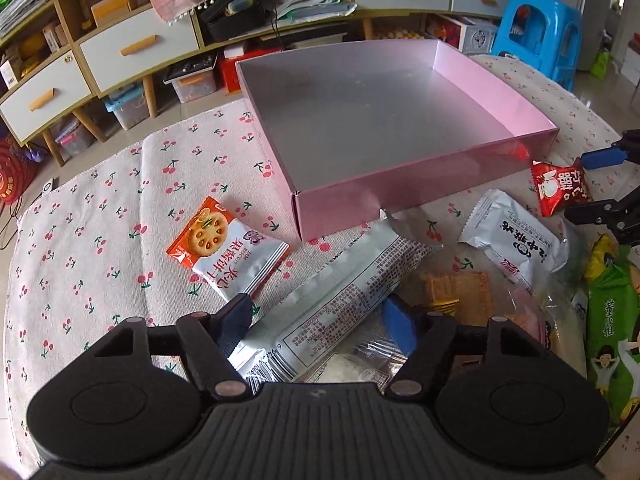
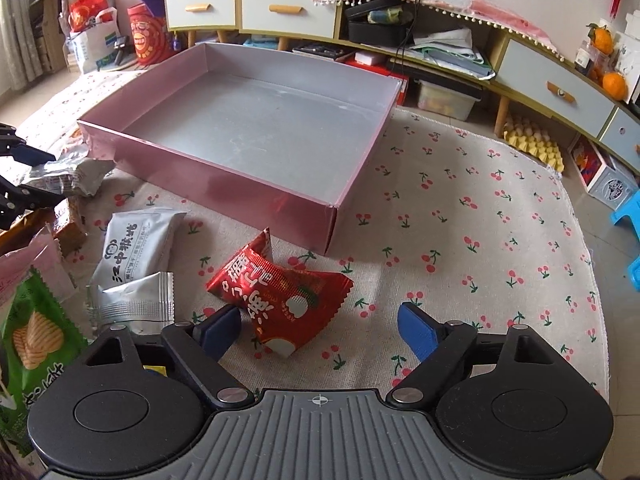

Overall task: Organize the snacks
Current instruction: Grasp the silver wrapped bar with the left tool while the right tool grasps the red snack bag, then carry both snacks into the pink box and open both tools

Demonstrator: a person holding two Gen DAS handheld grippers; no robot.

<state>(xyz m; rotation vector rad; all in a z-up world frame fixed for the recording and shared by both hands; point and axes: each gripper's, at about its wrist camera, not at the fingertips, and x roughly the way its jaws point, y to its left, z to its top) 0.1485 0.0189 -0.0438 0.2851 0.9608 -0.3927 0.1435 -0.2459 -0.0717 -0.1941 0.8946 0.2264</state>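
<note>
1. Our left tongs (image 1: 320,318) straddle, spread open, a long silver snack pack (image 1: 344,292) just before the pink box (image 1: 420,188).
2. Our right tongs (image 2: 320,326) gape around a red candy packet (image 2: 280,296) on the cherry-print cloth (image 2: 460,220).

**Colours & patterns**

Box (image 2: 224,184): pink walls, silver-grey inside. Cloth (image 2: 460,216): off-white w/ red cherry print, green stems. Candy packet (image 2: 280,292): red, white lettering. Biscuit pack (image 1: 224,250): orange + silver. Long wrapper (image 1: 344,292): silver, black print. Chip bag (image 2: 32,336): green. Tongs: black arms, blue pads (image 2: 416,330).
</note>
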